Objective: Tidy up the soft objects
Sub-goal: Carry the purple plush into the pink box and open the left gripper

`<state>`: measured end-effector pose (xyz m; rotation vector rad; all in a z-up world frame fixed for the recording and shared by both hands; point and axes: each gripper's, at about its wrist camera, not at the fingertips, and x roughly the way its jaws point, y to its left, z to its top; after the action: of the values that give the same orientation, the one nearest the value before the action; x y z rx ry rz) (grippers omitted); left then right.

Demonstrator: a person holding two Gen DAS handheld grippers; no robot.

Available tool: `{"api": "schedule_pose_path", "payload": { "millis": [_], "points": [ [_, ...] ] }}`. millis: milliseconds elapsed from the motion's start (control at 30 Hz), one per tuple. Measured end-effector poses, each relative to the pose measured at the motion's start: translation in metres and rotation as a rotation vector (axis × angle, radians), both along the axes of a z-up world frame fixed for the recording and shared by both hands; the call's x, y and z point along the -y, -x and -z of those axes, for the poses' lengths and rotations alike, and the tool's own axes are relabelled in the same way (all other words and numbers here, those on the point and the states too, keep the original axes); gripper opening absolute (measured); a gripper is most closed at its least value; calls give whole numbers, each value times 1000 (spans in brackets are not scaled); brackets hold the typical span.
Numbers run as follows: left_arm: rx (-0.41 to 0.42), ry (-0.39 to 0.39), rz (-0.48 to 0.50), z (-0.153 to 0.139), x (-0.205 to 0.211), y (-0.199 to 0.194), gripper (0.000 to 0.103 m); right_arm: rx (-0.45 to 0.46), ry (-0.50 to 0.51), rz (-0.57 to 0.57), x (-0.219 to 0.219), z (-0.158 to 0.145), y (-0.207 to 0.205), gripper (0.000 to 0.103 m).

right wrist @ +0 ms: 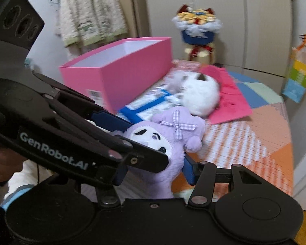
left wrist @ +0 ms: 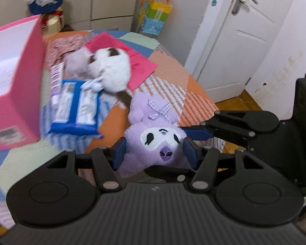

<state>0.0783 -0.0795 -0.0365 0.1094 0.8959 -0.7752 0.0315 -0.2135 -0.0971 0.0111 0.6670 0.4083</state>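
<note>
I am holding the purple plush toy (left wrist: 153,140) with both grippers. My left gripper (left wrist: 154,150) is squeezing its head from both sides, and my right gripper (right wrist: 153,163) is pinching its body lower down. The toy is hanging just above the patchwork bed cover (left wrist: 173,61), near the open pink box (right wrist: 120,71). It looks light, squishy and floppy, so I am thinking the thick middle is the best place to hold. The white plush cat (left wrist: 114,69) is lying further back.

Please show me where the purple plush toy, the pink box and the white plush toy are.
purple plush toy (left wrist: 163,140): left wrist view, its face.
pink box (right wrist: 120,77): right wrist view, its side wall.
white plush toy (left wrist: 114,69): left wrist view, its body.
</note>
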Motion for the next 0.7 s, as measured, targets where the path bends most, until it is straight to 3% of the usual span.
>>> {"api": "schedule_pose_path", "payload": {
  "millis": [233,467,700],
  "points": [
    [-51,-17,-98,-27,-47,15,58,-24,-13,-151,-37,-30,1,60],
    [43,-17,-179,-70,-86,13,58,64,-18,-224,-71,-70,-16,60],
    [143,12,-226,-105,-112,-37,59,134,-45,-234,-92,-101,-72,60]
  ]
}}
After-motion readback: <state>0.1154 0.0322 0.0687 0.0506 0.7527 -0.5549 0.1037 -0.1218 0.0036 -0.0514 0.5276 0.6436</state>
